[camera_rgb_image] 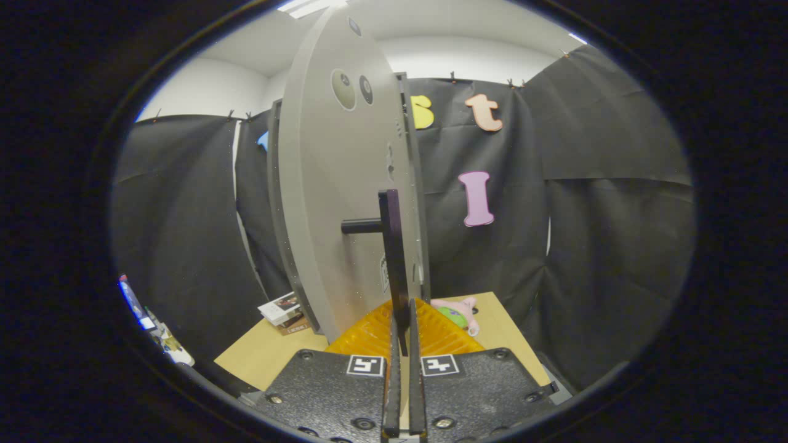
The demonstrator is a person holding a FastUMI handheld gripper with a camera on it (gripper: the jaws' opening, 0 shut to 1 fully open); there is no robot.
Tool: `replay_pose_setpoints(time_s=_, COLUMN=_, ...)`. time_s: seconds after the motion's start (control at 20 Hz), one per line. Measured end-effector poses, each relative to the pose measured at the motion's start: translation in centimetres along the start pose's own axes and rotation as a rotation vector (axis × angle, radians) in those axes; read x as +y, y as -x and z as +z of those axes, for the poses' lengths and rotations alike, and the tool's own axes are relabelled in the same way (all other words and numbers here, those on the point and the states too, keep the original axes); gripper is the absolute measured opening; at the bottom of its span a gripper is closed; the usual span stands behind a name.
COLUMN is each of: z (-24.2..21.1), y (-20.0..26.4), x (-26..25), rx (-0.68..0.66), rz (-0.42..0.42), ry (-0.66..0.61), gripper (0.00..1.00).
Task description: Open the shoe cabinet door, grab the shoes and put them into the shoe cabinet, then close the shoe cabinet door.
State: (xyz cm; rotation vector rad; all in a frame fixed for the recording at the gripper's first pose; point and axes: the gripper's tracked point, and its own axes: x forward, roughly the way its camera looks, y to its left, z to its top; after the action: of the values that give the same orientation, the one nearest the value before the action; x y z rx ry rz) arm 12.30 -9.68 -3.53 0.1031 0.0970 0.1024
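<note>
We see our tongs (401, 329) pinched on the dark bar handle (394, 258) of the shoe cabinet door (335, 203), which stands open edge-on just ahead of us on the counter (265, 354), a pink plush toy (458, 312) lying beyond it.

my claw (403, 344): two textured plates, side by side | a square coded marker on each plate's front corner | round screws along the plate edges | two thin parallel fingers (394, 381)
</note>
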Motion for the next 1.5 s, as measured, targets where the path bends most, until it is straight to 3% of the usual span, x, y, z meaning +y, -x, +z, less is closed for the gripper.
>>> replay_pose_setpoints(time_s=0.15, z=0.2, y=0.0, x=-2.4, rx=-0.006, rz=-0.036, ry=0.006, gripper=0.05)
replay_pose_setpoints(time_s=0.45, z=0.8, y=-0.2, x=-3.8, rx=0.0, rz=0.017, ry=-0.021, gripper=0.05)
replay_pose_setpoints(time_s=0.7, z=0.7, y=0.2, x=-3.9, rx=0.012, rz=0.01, ry=0.014, gripper=0.05)
replay_pose_setpoints(time_s=1.3, z=-3.6, y=7.3, x=-4.7, rx=0.033, rz=-0.077, ry=-0.026, gripper=0.07)
replay_pose_setpoints(time_s=1.4, z=-4.4, y=8.5, x=-4.1, rx=0.026, rz=-0.088, ry=-0.004, gripper=0.18)
replay_pose_setpoints(time_s=1.5, z=-5.5, y=9.2, x=-2.4, rx=0.016, rz=-0.085, ry=0.037, gripper=0.36)
